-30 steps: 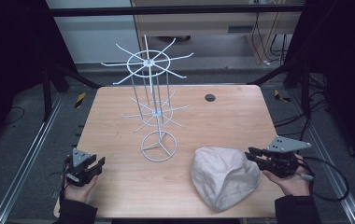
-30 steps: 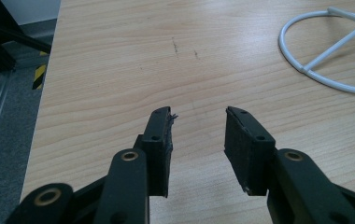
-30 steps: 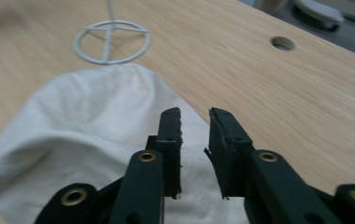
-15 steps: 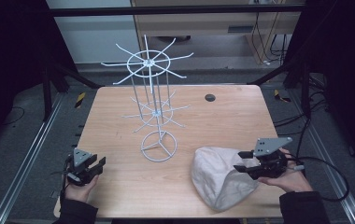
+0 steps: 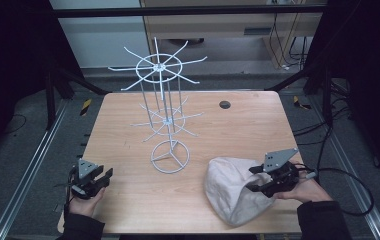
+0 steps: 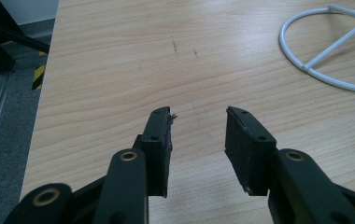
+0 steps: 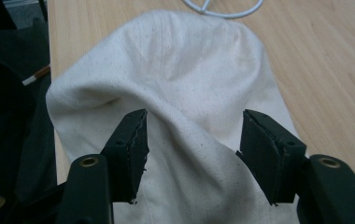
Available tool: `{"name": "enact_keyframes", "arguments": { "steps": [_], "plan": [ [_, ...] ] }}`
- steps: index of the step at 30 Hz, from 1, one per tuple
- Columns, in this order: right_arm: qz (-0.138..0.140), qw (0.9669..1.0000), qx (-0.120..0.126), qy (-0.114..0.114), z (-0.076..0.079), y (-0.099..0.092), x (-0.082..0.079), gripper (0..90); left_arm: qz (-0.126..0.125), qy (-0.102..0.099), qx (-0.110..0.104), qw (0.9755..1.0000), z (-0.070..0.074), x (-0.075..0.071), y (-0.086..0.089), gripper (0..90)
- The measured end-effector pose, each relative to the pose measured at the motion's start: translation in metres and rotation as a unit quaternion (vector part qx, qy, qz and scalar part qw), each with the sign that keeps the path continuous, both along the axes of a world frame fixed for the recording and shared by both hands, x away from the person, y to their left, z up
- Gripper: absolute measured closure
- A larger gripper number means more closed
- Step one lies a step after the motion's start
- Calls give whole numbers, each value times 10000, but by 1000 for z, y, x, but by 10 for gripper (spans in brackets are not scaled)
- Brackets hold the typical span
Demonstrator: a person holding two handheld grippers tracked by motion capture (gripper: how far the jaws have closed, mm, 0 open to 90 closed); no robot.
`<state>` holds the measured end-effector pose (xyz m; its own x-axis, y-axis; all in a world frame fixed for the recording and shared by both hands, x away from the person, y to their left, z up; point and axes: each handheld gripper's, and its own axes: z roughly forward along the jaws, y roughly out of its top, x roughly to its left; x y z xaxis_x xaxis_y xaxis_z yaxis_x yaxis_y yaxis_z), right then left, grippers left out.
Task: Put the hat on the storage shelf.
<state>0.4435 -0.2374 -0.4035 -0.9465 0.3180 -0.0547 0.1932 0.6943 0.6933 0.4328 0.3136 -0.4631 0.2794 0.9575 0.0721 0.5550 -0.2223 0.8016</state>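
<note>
We are working at a light wooden table (image 5: 128, 115) with a gripper in each hand. The right gripper (image 5: 260, 180) is sitting at the near right part of the table, its jaws reaching over the right edge of a cream-coloured, rounded cloth hat (image 5: 228, 192). Those jaws have just been opening. In the right gripper view, the right gripper (image 7: 192, 140) is standing released, with a raised fold of the cream cloth hat (image 7: 180, 70) lying in the gap between the jaws; neither pad is pressing on the fabric, so we are not gripping it.

The hat is lying slumped on the tabletop near the front edge, just to the right of and nearer than the round base of a white wire display rack with radiating hooks (image 5: 162, 100). The rack is standing upright near the middle of the table, apart from the hat.

The left gripper (image 5: 100, 176) is resting at the near left corner of the table, well apart from the hat. In the left gripper view, the left gripper (image 6: 199, 135) is showing its jaws parted, with bare wood between them and nothing held; part of the rack's ring base (image 6: 306, 65) is showing at upper right.

A small dark round disc (image 5: 224, 104) is lying on the far right part of the table.
</note>
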Motion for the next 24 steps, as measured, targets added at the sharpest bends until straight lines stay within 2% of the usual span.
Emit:
{"name": "enact_keyframes", "arguments": {
  "steps": [5, 6, 10, 19, 24],
  "plan": [
    [104, 9998, -129, 60, -9, 3, 5, 461, 2, 3, -6, 10000, 0, 0, 0, 605],
    [114, 9998, -154, 89, -12, 3, 7, 502, -3, 5, 1, 10000, 0, 1, 0, 606],
    [143, 9995, -211, 165, -15, 3, 9, 566, -2, -1, -8, 10000, 0, 0, 0, 607],
    [152, 9976, -614, 282, -21, 8, 11, 798, 2, -7, -18, 10000, 0, 0, 0, 610],
    [144, 9965, -749, 334, -22, 9, 12, 862, -1, -11, -4, 10000, 1, 0, 1, 610]
  ]
}}
